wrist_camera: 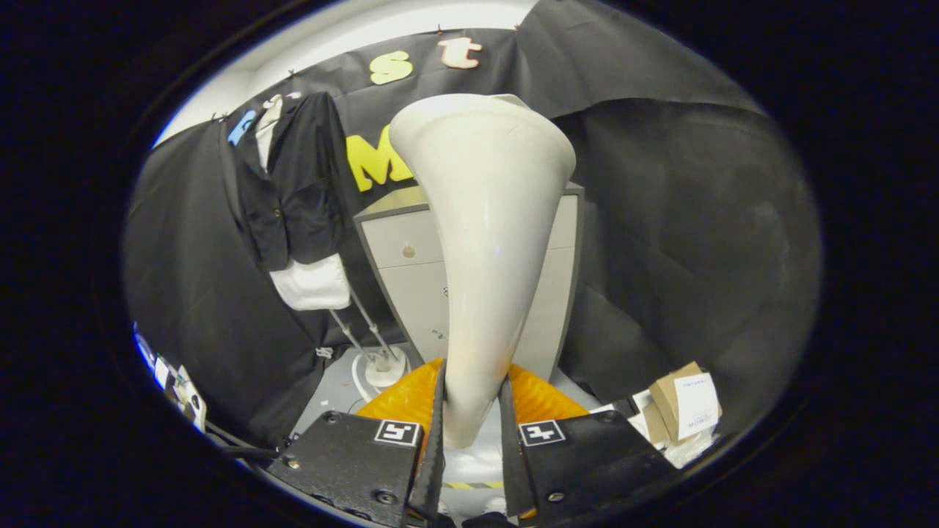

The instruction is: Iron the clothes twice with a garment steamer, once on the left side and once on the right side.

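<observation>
The hand-held gripper has both fingers pressed on the narrow handle of the white cone-shaped plastic garment steamer head, which rises straight ahead between them. Behind it stands a beige drawer cabinet. Left of the cabinet hangs a black jacket over a white shirt on a metal stand, its round base on the floor. Right of the fingers, low down, lies a brown cardboard box.
</observation>
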Demonstrator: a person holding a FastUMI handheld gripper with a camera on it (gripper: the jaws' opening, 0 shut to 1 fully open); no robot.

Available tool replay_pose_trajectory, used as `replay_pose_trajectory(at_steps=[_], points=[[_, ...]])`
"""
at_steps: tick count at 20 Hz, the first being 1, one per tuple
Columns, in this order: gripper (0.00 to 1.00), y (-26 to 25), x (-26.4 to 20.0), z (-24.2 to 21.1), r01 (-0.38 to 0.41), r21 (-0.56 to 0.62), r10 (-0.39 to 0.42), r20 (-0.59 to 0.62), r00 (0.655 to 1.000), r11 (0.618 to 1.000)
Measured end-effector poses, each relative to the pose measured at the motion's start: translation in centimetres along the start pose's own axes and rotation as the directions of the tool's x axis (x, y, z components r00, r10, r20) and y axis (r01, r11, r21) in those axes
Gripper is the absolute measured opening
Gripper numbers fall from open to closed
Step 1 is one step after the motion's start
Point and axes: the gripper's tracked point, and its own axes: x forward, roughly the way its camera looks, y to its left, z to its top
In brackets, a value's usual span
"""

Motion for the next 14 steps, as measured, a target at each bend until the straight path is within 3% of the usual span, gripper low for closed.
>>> replay_pose_trajectory(at_steps=[14], points=[[0.36, 1.7, -0.7, -1.1, 0.022, -0.007, -0.022, -0.01, 1.0, 1.0]])
